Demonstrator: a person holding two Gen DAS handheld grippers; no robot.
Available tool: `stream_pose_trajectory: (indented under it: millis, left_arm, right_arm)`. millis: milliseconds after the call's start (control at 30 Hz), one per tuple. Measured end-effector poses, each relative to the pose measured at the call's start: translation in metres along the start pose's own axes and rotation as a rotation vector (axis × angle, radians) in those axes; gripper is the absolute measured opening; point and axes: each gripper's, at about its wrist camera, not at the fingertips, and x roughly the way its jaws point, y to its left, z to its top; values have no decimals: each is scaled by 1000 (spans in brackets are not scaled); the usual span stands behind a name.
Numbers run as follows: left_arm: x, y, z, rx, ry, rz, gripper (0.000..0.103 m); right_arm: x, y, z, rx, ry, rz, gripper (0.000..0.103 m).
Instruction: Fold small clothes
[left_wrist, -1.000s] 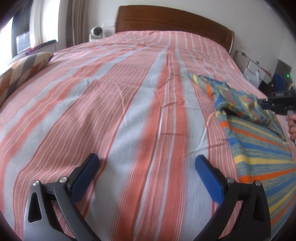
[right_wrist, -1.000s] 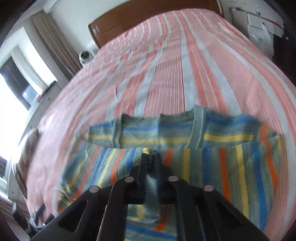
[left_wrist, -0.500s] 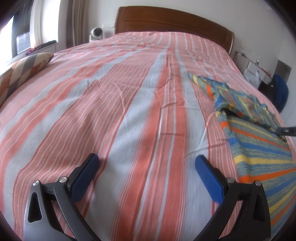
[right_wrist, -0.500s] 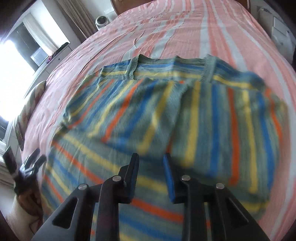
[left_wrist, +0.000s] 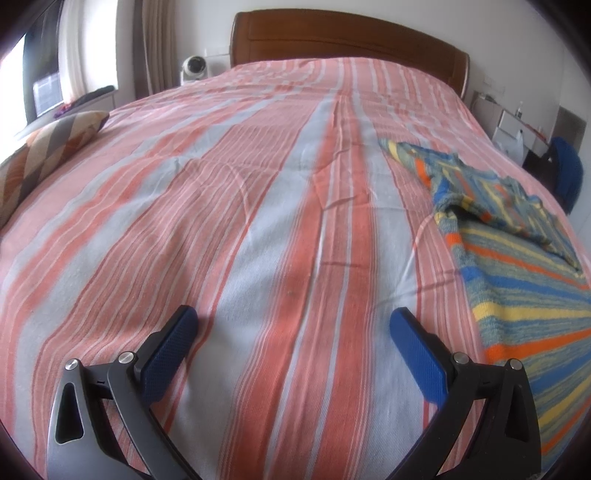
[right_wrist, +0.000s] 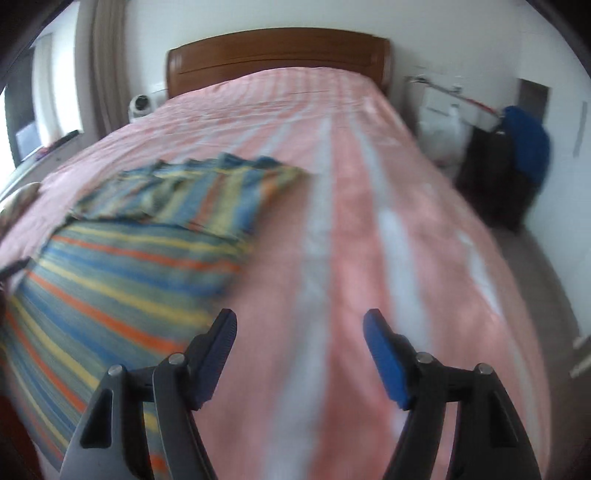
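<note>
A small knitted sweater (left_wrist: 517, 266) with blue, yellow, orange and grey-green stripes lies flat on the bed, its top part folded down over the body. It lies at the right in the left wrist view and at the left in the right wrist view (right_wrist: 122, 251). My left gripper (left_wrist: 293, 332) is open and empty, low over bare bedspread to the left of the sweater. My right gripper (right_wrist: 301, 338) is open and empty, just right of the sweater's near part. The right wrist view is blurred by motion.
The bed (left_wrist: 221, 184) has a pink, orange and pale-blue striped cover and a wooden headboard (left_wrist: 347, 37). A patterned cushion (left_wrist: 40, 151) lies at the left edge. A white fan (left_wrist: 194, 68) stands by the headboard. White drawers (right_wrist: 439, 122) and a dark chair with blue cloth (right_wrist: 517, 162) stand right of the bed.
My right gripper let go of the folded sweater part, opened wide, and swung back and to the right. The sweater's top now rests folded down. My left gripper has not moved.
</note>
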Motion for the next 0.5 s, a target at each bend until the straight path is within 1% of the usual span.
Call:
stream_pose_trajectory:
  millis: [100,167,200,233,333,500]
  left_arm:
    - [1,-1,0,6,-1,10,103]
    - [1,-1,-1,5,-2,9,103]
    - [1,-1,-1,5,-1,9,103]
    - [1,-1,-1,5,-1,9,103]
    - [1,-1,-1,5,-2,9,103]
    - [1,0,-1,2,-6,5,103]
  right_arm:
    - [5,-19,-23,53,13,-25,75]
    - [13,-25,-37,86,34,-12,76]
    - [15,-26,-41,91,11,-6,78]
    - [17,-26,-43,88,-7,-3,81]
    - [27,-26,-42,91,-7,11,85]
    - [30,-30,-45,113,-18,43,86]
